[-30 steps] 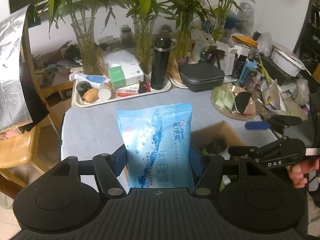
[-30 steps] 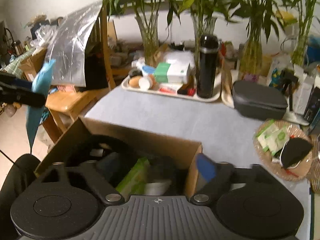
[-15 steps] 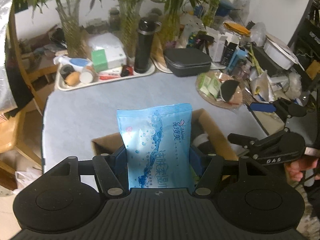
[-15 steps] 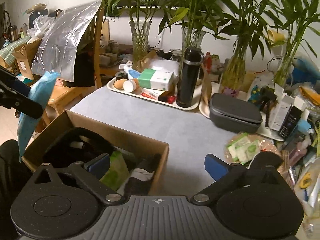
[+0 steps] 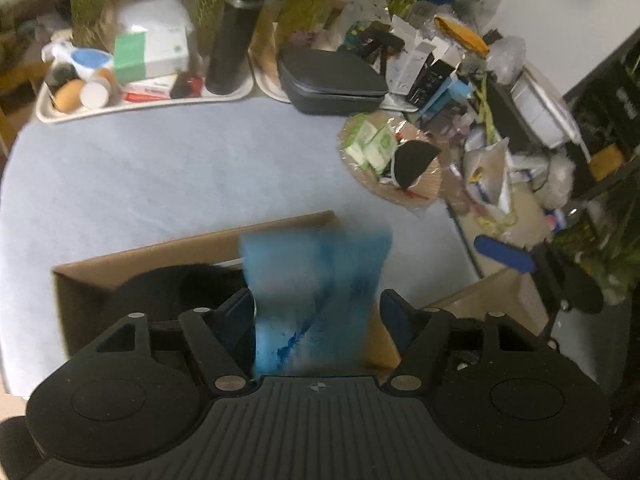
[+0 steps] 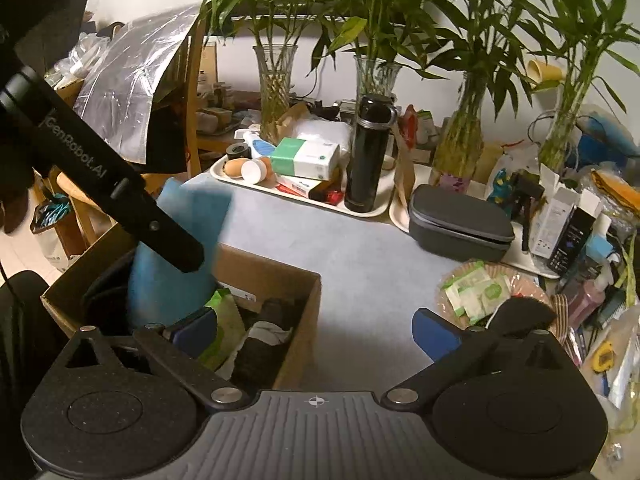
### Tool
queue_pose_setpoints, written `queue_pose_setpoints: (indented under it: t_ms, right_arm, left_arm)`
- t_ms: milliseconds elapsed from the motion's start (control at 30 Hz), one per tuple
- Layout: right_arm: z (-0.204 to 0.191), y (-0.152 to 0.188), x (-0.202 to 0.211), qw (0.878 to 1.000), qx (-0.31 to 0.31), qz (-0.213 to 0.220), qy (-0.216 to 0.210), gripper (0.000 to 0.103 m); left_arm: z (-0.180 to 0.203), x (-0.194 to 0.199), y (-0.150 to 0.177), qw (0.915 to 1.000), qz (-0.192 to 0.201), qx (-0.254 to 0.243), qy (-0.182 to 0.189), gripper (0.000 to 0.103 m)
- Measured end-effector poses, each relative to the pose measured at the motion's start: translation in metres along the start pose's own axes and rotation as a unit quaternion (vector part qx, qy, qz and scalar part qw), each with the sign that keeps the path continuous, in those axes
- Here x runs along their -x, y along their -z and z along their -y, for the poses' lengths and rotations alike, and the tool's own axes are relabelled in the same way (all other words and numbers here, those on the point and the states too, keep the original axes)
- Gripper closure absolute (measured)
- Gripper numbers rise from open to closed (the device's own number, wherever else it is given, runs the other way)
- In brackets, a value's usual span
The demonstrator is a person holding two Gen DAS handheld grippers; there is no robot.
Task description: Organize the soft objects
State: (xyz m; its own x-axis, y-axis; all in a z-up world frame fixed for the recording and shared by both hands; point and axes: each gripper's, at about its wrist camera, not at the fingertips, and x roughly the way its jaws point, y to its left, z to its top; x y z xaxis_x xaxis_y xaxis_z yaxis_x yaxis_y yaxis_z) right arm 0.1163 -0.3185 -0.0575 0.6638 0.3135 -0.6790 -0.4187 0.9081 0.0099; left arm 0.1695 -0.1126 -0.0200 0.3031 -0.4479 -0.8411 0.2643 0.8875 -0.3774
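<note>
A blue wet-wipe pack (image 5: 316, 296) sits blurred between the fingers of my left gripper (image 5: 316, 312), over the open cardboard box (image 5: 192, 244). The jaws stand a little wider than the pack, so the grip looks loosened. In the right wrist view the same pack (image 6: 180, 256) stands on end in the left part of the box (image 6: 276, 272), behind the left gripper's arm (image 6: 104, 184). The box holds a green wipe pack (image 6: 224, 320) and dark and white cloth (image 6: 264, 332). My right gripper (image 6: 316, 332) is open and empty just right of the box.
A round woven mat (image 6: 492, 292) with small green packets lies right of the box. A grey zip case (image 6: 460, 220), a black flask (image 6: 370, 152) and a tray (image 6: 304, 196) of boxes stand at the back. Vases of bamboo and clutter line the far and right edges.
My left gripper has moved forward and down over the box, its jaws have widened, and the blue pack has dropped blurred into the box. The right gripper has drawn back to the right.
</note>
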Motion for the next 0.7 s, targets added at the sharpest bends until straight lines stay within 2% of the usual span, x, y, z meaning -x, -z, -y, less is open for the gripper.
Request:
queue_pose_setpoints:
  t_ms: [67,133,400,700]
  right_arm:
    - [0.003,0.002,0.001,1.0,-0.007,-0.001,-0.005,0.0]
    - [0.004,0.002,0.0,1.0,-0.012,-0.004,-0.008,0.0]
    - [-0.006,0.003,-0.003,0.999,-0.028,-0.007,-0.015,0.0]
    - [-0.039,0.002,-0.005,1.0,-0.012,-0.017,-0.016,0.0]
  left_arm:
    - [-0.005,0.0,0.002,0.9999,0.006,0.01,0.012,0.022]
    - [-0.009,0.002,0.005,0.9997,0.014,0.014,0.011,0.022]
    - [-0.022,0.023,0.02,0.9974,0.061,0.016,-0.033,0.022]
    - [-0.037,0.057,0.045,0.9891,0.114,0.003,-0.093,0.022]
